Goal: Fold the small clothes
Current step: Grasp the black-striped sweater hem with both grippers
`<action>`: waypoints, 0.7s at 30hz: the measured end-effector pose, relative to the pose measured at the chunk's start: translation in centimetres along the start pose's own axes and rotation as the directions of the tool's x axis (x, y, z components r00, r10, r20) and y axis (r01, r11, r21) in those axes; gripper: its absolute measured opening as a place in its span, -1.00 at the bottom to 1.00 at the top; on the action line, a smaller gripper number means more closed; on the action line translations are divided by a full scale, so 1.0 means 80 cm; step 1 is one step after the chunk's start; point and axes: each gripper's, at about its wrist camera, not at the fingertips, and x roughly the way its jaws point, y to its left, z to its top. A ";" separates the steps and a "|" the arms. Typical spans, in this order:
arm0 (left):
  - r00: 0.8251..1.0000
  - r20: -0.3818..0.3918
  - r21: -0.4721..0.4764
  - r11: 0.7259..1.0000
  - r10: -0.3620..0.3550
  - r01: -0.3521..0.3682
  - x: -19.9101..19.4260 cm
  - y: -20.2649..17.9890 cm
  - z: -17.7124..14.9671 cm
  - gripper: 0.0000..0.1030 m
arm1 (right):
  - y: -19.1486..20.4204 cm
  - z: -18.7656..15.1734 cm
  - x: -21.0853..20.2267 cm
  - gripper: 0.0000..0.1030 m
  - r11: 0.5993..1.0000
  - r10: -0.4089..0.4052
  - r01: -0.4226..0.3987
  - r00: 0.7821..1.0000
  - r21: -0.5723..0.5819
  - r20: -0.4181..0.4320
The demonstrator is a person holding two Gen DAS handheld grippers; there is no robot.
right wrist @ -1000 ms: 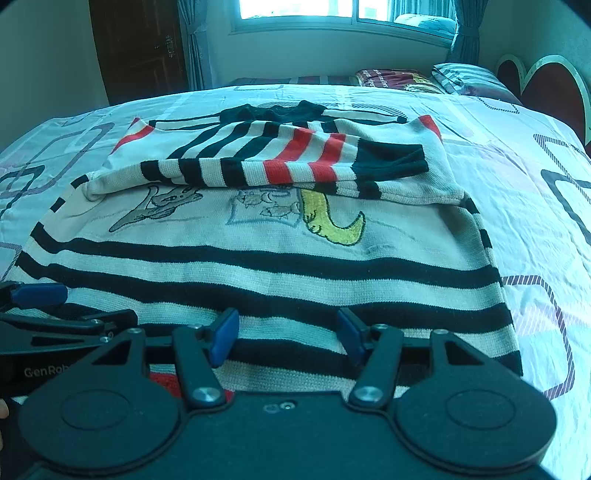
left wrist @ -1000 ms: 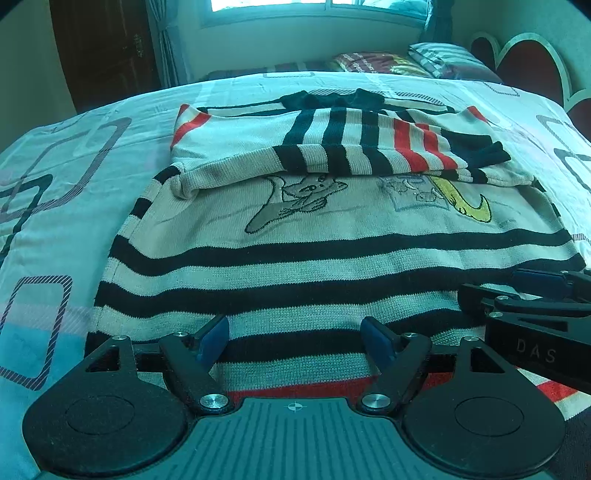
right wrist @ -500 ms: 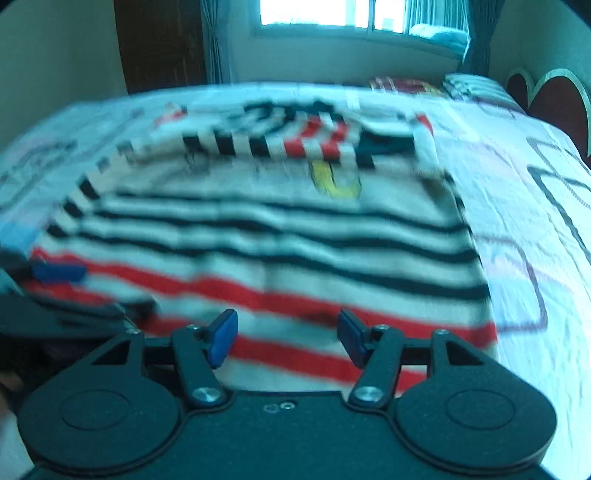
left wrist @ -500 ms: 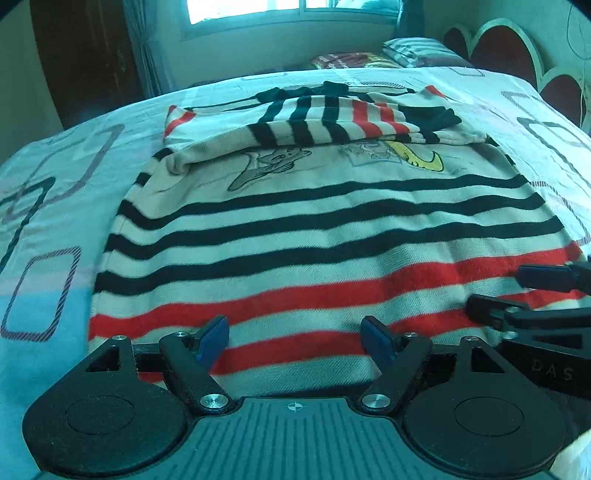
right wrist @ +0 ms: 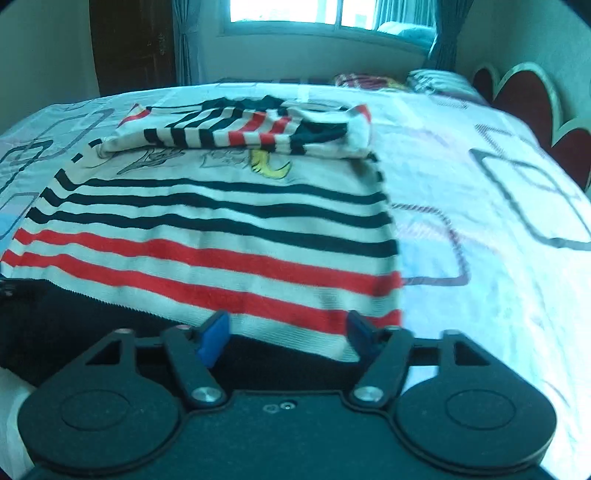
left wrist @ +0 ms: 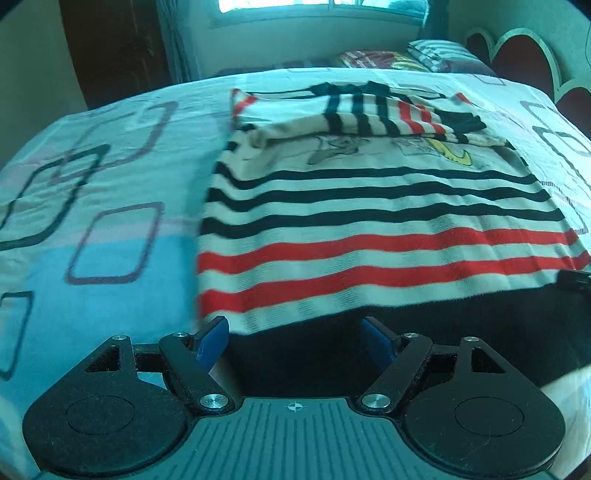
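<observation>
A small striped sweater (left wrist: 369,206) in cream, black and red lies flat on the bed, its sleeves folded across the chest at the far end; it also shows in the right wrist view (right wrist: 221,221). Its black hem band lies nearest me. My left gripper (left wrist: 295,339) is open and empty, just short of the hem's left corner. My right gripper (right wrist: 286,332) is open and empty at the hem's right corner. A tip of the right gripper shows at the right edge of the left wrist view (left wrist: 576,278).
The bed sheet (left wrist: 92,221) is pale blue with rounded rectangle prints. Pillows (left wrist: 436,59) and a red scalloped headboard (right wrist: 524,96) are at the far right. A window (right wrist: 325,14) and a dark door (right wrist: 129,44) stand behind the bed.
Both grippers have pulled back toward the near hem and apart to its corners, so the red stripes and black hem band now show. Both stayed open.
</observation>
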 end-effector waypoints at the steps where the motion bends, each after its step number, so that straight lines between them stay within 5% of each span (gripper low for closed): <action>1: 1.000 -0.011 -0.009 1.000 -0.002 0.001 -0.001 0.007 -0.003 0.51 | -0.006 -0.003 -0.002 0.55 1.000 0.000 0.000 1.000 0.012 -0.010; 11: 0.991 -0.072 -0.153 0.983 -0.116 0.104 0.010 0.037 -0.041 0.48 | -0.038 -0.042 -0.003 0.50 0.985 0.042 -0.022 0.993 0.172 -0.112; 14: 0.984 -0.063 -0.186 0.971 -0.167 0.153 0.006 0.042 -0.044 -0.20 | -0.037 -0.043 -0.008 0.19 0.981 0.068 -0.046 0.991 0.191 -0.112; 16: 0.976 -0.063 -0.215 0.958 -0.208 0.190 0.005 0.045 -0.043 -0.55 | -0.039 -0.043 -0.012 -0.26 0.975 0.098 -0.073 0.989 0.212 -0.112; 18: 0.969 -0.063 -0.238 0.946 -0.239 0.219 0.006 0.047 -0.043 -0.66 | -0.041 -0.043 -0.012 -0.58 0.963 0.147 -0.113 0.981 0.244 -0.124; 21: 0.959 -0.049 -0.261 0.931 -0.278 0.257 0.007 0.052 -0.043 -0.78 | -0.041 -0.042 -0.011 -0.68 0.955 0.167 -0.129 0.978 0.266 -0.126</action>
